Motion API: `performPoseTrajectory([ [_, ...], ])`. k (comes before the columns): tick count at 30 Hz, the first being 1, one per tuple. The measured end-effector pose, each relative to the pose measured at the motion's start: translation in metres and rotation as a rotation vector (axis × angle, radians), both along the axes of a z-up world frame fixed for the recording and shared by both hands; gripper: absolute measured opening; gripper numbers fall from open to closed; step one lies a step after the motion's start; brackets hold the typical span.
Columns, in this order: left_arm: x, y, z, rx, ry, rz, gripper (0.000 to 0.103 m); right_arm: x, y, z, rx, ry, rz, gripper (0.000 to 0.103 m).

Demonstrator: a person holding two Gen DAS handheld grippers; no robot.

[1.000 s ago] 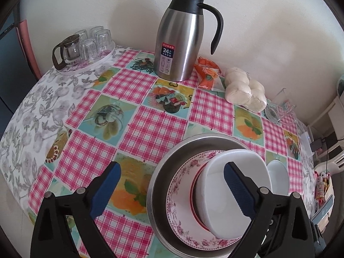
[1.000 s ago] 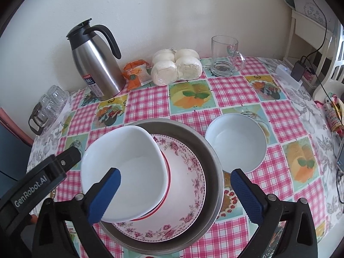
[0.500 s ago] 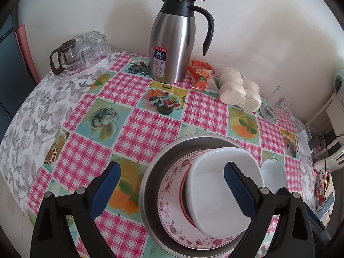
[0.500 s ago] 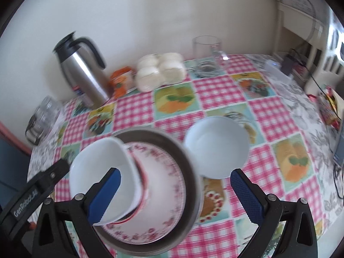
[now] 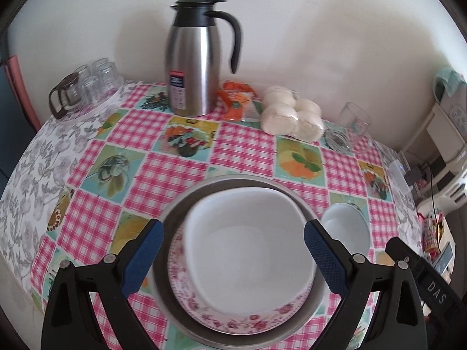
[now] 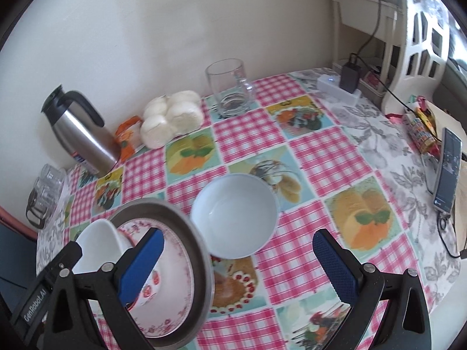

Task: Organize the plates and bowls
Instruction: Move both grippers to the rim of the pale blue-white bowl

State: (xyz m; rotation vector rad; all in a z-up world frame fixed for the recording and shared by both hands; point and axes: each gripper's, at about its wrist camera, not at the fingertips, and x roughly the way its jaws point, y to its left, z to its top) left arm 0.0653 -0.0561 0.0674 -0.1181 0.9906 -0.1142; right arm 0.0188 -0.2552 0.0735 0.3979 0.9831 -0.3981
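Observation:
A large white bowl (image 5: 248,250) sits on a pink floral plate (image 5: 233,319), which lies in a round steel pan (image 5: 210,186). My left gripper (image 5: 232,258) is open, its blue pads either side of this bowl, above it. A smaller white bowl (image 6: 235,214) stands on the tablecloth just right of the pan (image 6: 186,227); it also shows in the left wrist view (image 5: 346,230). My right gripper (image 6: 239,265) is open and empty, hovering just in front of the small bowl. The large bowl (image 6: 96,245) and plate (image 6: 175,285) show at lower left of the right wrist view.
A steel thermos jug (image 5: 194,64), an orange packet (image 5: 236,99) and bagged white buns (image 5: 292,113) stand along the wall. A glass mug (image 6: 229,92) stands behind them. A tray of small glasses (image 5: 87,87) is far left. A phone (image 6: 446,172) and a power strip (image 6: 338,86) lie at right.
My left gripper has shifted right, so the large bowl now lies between its pads. My right gripper has swung right toward the small bowl, which is now centred ahead.

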Motion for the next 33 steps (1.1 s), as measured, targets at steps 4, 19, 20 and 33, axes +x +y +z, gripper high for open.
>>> performPoseTrajectory([
  [4, -0.003, -0.016, 0.002, -0.006, -0.009, -0.027, 0.097, -0.009, -0.02, 0.0, 0.008, -0.002, -0.042, 0.103],
  [19, -0.009, -0.092, 0.004, -0.007, -0.041, -0.186, 0.097, -0.024, -0.064, -0.01, 0.018, 0.016, -0.133, 0.103],
  [20, -0.007, -0.094, 0.004, -0.008, -0.038, -0.189, 0.097, -0.024, -0.067, -0.011, 0.021, 0.018, -0.14, 0.103],
  [33, 0.02, -0.107, -0.008, -0.072, -0.045, -0.201, 0.097, -0.011, -0.089, -0.038, 0.049, 0.078, -0.172, 0.103],
])
